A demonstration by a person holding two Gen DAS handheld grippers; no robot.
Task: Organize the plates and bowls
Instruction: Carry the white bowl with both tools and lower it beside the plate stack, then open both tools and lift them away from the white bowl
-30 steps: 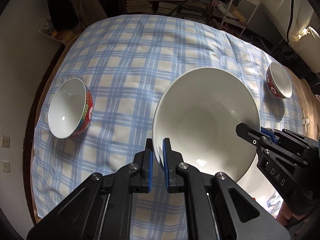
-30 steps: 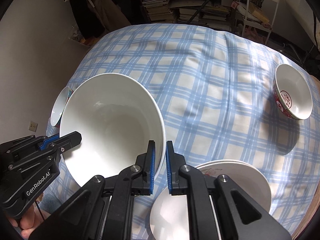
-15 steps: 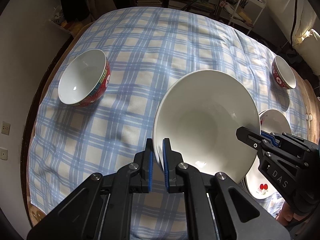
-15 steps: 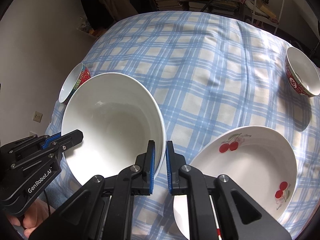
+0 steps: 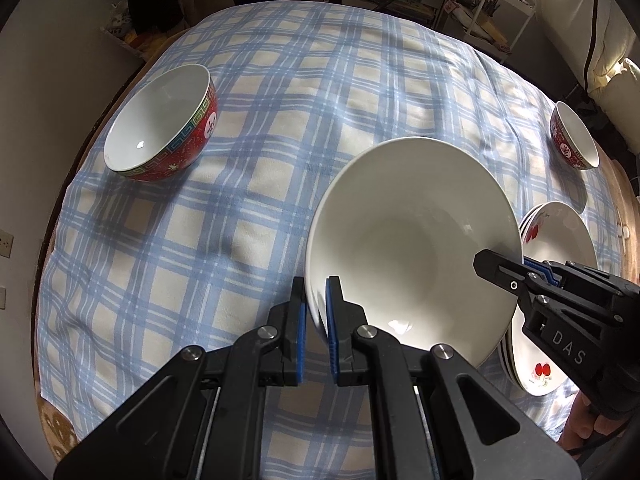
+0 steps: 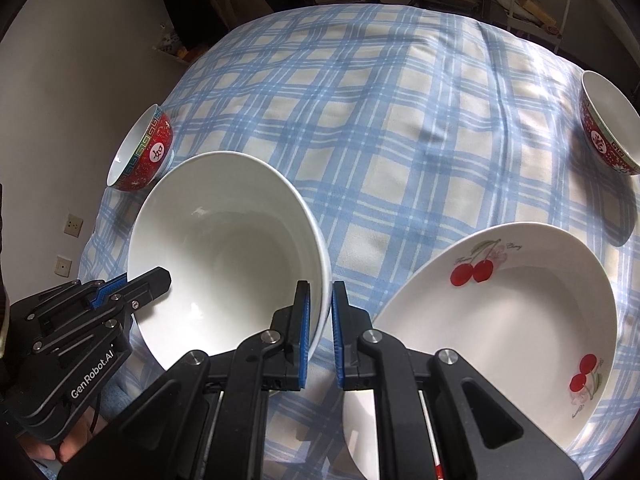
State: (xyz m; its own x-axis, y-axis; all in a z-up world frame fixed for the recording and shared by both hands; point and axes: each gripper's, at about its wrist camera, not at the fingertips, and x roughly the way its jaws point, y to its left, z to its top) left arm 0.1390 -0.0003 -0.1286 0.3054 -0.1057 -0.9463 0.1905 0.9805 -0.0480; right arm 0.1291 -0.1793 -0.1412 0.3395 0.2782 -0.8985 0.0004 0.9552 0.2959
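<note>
I am clamping both the left tongs (image 5: 316, 304) and the right tongs (image 6: 320, 312) on opposite rims of the white bowl (image 5: 412, 240), just beside the cherry plates (image 6: 500, 312).

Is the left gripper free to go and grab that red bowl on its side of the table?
Probably not yet. The left gripper is shut on the big white bowl's rim; the right gripper holds the opposite rim. The checked cloth toward the red bowl looks clear.

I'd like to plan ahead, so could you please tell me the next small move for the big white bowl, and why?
Probably lower the white bowl onto the checked tablecloth. Both the left gripper and right gripper grip its rim, one on each side, and it hangs beside the cherry plates.
</note>
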